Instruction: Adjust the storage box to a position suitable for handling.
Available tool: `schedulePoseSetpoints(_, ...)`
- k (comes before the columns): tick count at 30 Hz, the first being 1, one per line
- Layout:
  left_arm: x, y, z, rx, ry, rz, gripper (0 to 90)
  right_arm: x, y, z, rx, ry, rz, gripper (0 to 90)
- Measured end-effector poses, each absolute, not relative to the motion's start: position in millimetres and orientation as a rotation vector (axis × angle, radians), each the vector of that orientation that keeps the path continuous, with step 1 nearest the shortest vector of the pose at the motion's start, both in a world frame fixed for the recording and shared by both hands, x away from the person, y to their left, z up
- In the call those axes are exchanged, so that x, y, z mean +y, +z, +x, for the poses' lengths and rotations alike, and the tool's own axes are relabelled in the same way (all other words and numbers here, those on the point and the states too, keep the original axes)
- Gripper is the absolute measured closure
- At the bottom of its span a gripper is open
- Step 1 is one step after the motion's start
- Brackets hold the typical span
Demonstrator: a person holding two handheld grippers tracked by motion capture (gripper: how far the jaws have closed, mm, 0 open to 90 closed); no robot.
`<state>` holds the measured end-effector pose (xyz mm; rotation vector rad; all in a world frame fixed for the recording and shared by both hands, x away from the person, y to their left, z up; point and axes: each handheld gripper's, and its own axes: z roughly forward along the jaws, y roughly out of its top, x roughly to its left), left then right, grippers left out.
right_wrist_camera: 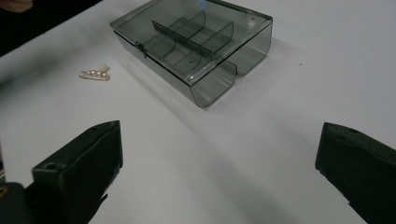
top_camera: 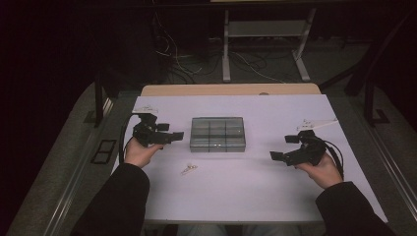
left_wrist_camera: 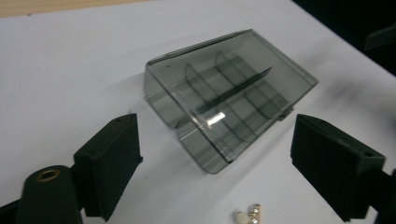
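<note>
Both claws gape empty: left claw [top_camera: 173, 136] at the smoky divided box's [top_camera: 218, 133] nine o'clock, right claw [top_camera: 282, 148] at four.

A smoky clear divided box [top_camera: 218, 133], lid closed, lies flat mid-worktop, with a small pearl hair clip [top_camera: 188, 169] lying near its front-left corner.
</note>
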<state>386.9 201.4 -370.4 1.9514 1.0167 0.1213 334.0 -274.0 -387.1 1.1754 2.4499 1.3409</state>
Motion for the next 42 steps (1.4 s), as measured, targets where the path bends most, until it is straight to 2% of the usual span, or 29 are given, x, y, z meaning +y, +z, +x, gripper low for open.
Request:
schedulePoseSetpoints(3,202,-370,391,1.029,0.131,1.968,28.6,-270,-387,341,2.464,1.327,1.174,0.5)
schedulePoseSetpoints(4,203,-370,393,1.04,0.129,1.963,28.6,-270,-387,341,2.464,1.327,1.174,0.5)
schedulePoseSetpoints(5,203,-370,394,1.046,0.131,1.957,35.9,-267,-386,345,2.466,1.32,1.167,0.5)
schedulePoseSetpoints(7,204,-370,397,1.047,0.137,1.951,41.9,-264,-385,349,2.477,1.32,1.164,0.5)
schedulePoseSetpoints(9,204,-370,398,1.059,0.137,1.946,44.5,-263,-385,351,2.475,1.318,1.166,0.5)
schedulePoseSetpoints(10,204,-371,400,1.061,0.148,1.953,51.1,-261,-385,355,2.483,1.311,1.164,0.5)
schedulePoseSetpoints(11,204,-371,401,1.063,0.153,1.959,51.1,-261,-385,355,2.483,1.311,1.164,0.5)
schedulePoseSetpoints(12,204,-372,403,1.059,0.14,1.968,61.3,-260,-384,360,2.486,1.31,1.163,0.5)
schedulePoseSetpoints(13,204,-372,403,1.059,0.14,1.968,65.9,-260,-384,360,2.486,1.31,1.163,0.5)
schedulePoseSetpoints(14,203,-372,404,1.06,0.14,1.975,65.9,-260,-384,361,2.487,1.317,1.172,0.6)
schedulePoseSetpoints(15,202,-373,405,1.061,0.145,1.979,74.6,-258,-383,366,2.489,1.315,1.175,0.5)
schedulePoseSetpoints(17,200,-375,407,1.063,0.142,1.983,81.4,-256,-382,371,2.495,1.307,1.172,0.6)
schedulePoseSetpoints(18,199,-377,407,1.065,0.147,1.99,81.4,-256,-382,371,2.495,1.307,1.172,0.6)
schedulePoseSetpoints(19,197,-379,409,1.072,0.148,2.001,87.6,-254,-380,376,2.497,1.305,1.164,0.5)
schedulePoseSetpoints(42,169,-425,435,1.127,0.063,2.068,89.1,-237,-379,433,2.495,1.301,1.177,0.5)
